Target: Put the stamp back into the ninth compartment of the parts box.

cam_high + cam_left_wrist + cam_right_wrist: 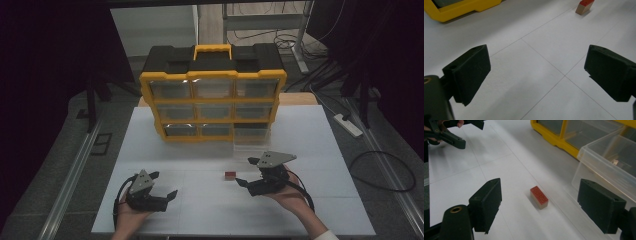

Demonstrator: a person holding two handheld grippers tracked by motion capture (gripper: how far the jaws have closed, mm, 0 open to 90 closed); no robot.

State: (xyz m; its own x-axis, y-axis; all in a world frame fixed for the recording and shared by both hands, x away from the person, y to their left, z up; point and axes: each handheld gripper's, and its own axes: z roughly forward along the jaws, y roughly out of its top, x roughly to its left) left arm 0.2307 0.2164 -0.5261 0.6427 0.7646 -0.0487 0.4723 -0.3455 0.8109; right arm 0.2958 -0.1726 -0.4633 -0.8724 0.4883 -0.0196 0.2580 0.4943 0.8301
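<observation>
Both grippers agape: left gripper [161,186], right gripper [246,171] near red-topped block [230,175].

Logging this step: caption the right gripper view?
Open right gripper over a red-topped block beside a clear drawer.

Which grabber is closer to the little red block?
The right gripper. The little red block lies on the table just beside its open jaws. The left gripper, also open, sits farther off, on the block's other side.
</observation>
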